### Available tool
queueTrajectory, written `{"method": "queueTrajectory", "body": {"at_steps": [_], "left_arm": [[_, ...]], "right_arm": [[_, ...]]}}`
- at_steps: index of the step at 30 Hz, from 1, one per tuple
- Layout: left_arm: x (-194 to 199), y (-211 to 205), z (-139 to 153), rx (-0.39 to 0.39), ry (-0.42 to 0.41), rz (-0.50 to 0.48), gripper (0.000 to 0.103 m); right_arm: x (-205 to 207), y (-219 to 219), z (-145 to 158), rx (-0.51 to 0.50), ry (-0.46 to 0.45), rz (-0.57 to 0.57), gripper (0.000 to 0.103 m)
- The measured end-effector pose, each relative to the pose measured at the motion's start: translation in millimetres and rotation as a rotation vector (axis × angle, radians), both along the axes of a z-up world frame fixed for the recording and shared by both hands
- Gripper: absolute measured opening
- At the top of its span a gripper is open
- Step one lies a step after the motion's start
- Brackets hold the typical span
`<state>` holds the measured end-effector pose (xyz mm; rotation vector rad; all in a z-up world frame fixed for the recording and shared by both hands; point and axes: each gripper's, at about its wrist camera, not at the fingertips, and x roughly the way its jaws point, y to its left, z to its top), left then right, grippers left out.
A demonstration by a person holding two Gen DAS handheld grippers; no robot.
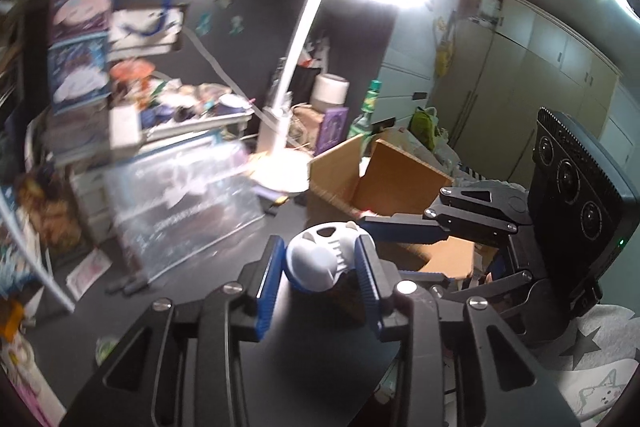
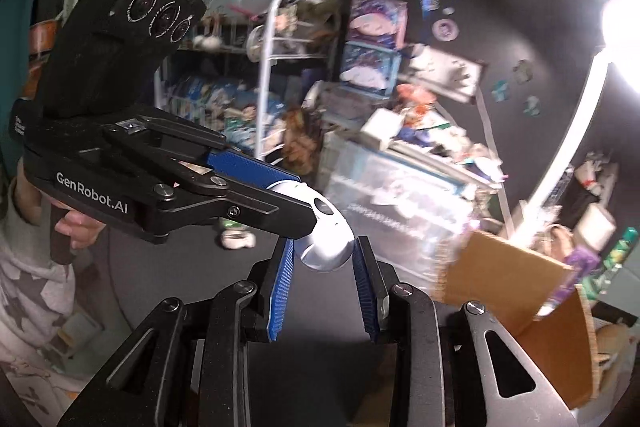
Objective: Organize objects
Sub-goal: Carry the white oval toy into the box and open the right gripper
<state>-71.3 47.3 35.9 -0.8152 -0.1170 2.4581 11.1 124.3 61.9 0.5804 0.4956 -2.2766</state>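
A white skull-shaped toy (image 1: 320,257) with dark eye holes and a blue underside is held in the air above a dark table (image 1: 192,291). My left gripper (image 1: 322,255) is shut on it, blue pads pressed on both sides. My right gripper (image 2: 326,255) also has its blue pads on the skull toy (image 2: 326,247), at the rounded end. In the right wrist view the left gripper (image 2: 296,203) reaches in from the left. In the left wrist view the right gripper's fingers (image 1: 404,231) come in from the right.
An open cardboard box (image 1: 384,179) stands just behind the grippers; it also shows at the right of the right wrist view (image 2: 516,287). A clear plastic container (image 1: 188,195), a white desk lamp (image 1: 288,131) and cluttered shelves (image 2: 288,75) are behind.
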Motion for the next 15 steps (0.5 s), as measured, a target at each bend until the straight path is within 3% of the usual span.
{"method": "queueTrajectory", "body": {"at_steps": [3, 9, 15], "left_arm": [[-13, 20, 4, -0.015, 0.005, -0.018, 0.026], [-46, 58, 4, -0.005, -0.039, -0.087, 0.026], [-76, 97, -4, -0.052, -0.082, -0.134, 0.026]], "right_arm": [[-7, 21, 6, -0.014, 0.004, -0.041, 0.026], [-25, 63, 9, -0.037, -0.009, -0.123, 0.026], [-49, 100, 1, -0.052, -0.057, -0.192, 0.026]]}}
